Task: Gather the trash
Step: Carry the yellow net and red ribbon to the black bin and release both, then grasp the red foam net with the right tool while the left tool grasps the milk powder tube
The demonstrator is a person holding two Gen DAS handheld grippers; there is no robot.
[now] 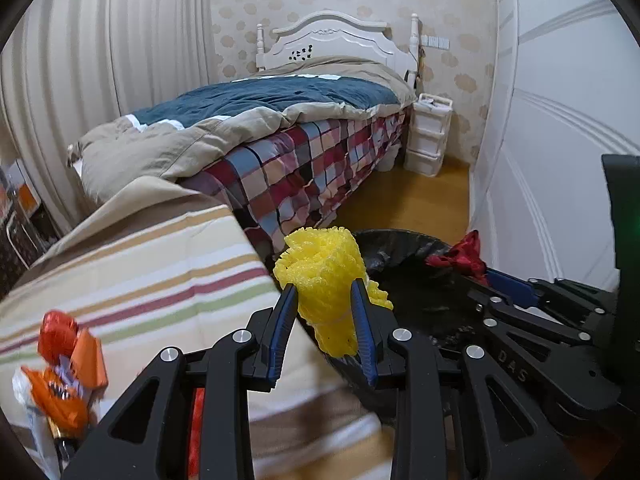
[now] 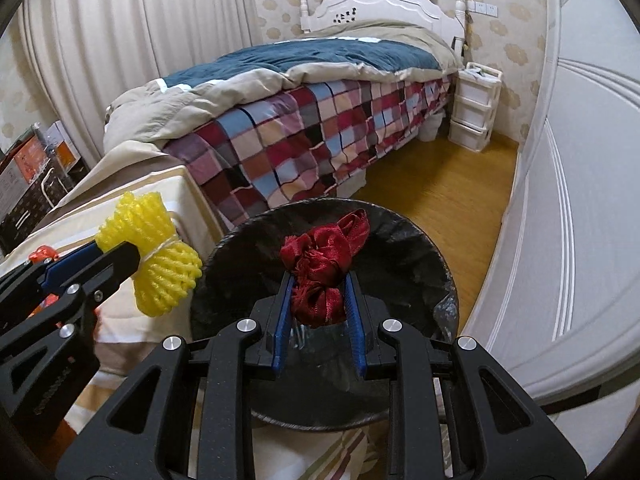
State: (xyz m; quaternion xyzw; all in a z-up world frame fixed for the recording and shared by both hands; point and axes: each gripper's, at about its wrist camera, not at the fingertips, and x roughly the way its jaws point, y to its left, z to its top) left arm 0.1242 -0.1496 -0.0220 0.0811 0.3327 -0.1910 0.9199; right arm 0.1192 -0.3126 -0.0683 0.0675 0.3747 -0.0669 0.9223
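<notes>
- right wrist view: room w/ a bed [image 2: 320, 120] along the curtain side, checked blanket hanging over its edge, blue and beige quilt on top, white headboard at the far end.
- white wardrobe door [image 2: 580, 200] fills the right side; wood floor [image 2: 440, 192] runs between it and the bed.
- striped bedding [image 1: 152, 272] in the near left foreground, beige w/ red, green and tan stripes.
- white drawer unit [image 2: 474, 108] stands beside the headboard, against the wall.
- round bin [image 2: 420, 248] lined w/ a black bag, on the floor just beside the striped bedding, near the bed's foot.
- right tool [image 2: 318, 292] is clamped narrow on a dark red fabric wad [image 2: 320, 268], blue pads pressing both sides; the wad is held over the bin's opening.
- left tool [image 1: 325, 308] is clamped on a yellow foam net [image 1: 324, 276], tied round its middle w/ a thin string; in the right wrist view it sits left of the bin, over the edge of the striped bedding, at the bin's rim.
- orange wrappers [image 1: 64, 376] lie on the striped bedding, far left in the left wrist view, blurred.
</notes>
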